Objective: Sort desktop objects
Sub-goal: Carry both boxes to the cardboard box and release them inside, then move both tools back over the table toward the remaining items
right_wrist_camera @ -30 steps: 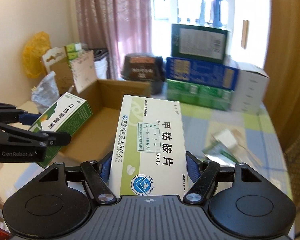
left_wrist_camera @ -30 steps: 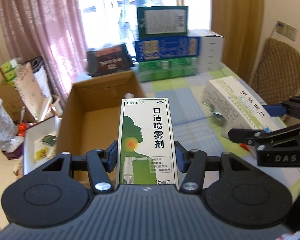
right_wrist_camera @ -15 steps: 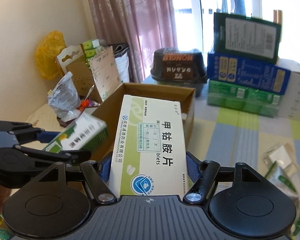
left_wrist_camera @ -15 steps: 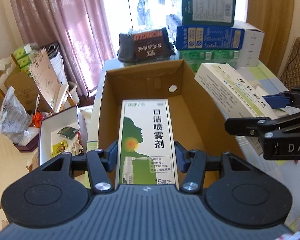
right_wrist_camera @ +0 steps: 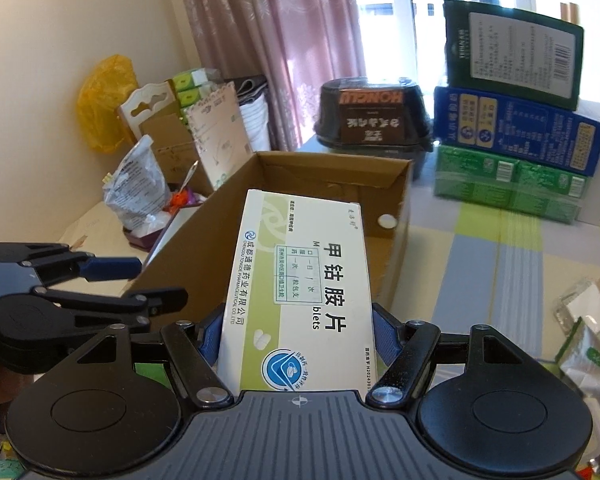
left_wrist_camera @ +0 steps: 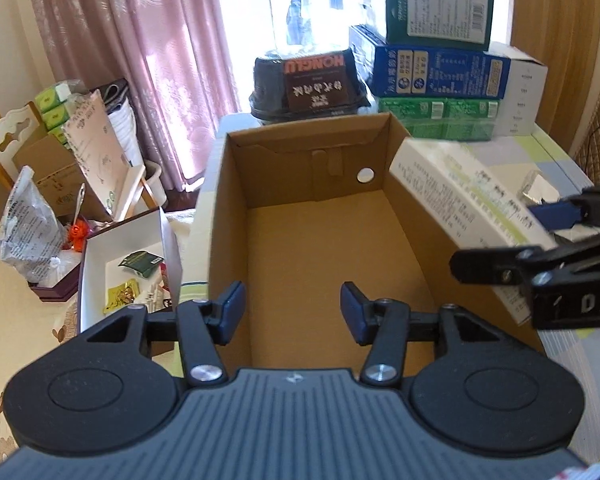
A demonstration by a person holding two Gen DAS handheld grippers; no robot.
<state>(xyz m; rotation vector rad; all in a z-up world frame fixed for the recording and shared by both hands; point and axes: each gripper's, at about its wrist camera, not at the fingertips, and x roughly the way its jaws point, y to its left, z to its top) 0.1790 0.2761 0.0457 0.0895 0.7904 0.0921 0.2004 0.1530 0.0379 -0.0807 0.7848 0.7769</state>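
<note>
Here the open cardboard box (left_wrist_camera: 324,240) on the checked tablecloth (right_wrist_camera: 500,248) is the landmark, its brown floor bare as far as the left wrist view shows. Behind the box stands a stack of green and blue cartons (left_wrist_camera: 436,76), and next to that stack, also behind the box, a dark lidded container (left_wrist_camera: 310,84). The white medicine box (right_wrist_camera: 300,292) hangs over the box's right wall, tilted, pinched on its two long sides by the blue pads of the right gripper (right_wrist_camera: 298,336). The left gripper (left_wrist_camera: 290,312) hovers over the box's near end; its jaws are closing with nothing between the fingers (left_wrist_camera: 230,312), only cardboard showing in the gap. In the right wrist view its two fingers reach toward the box's left wall, apart.
</note>
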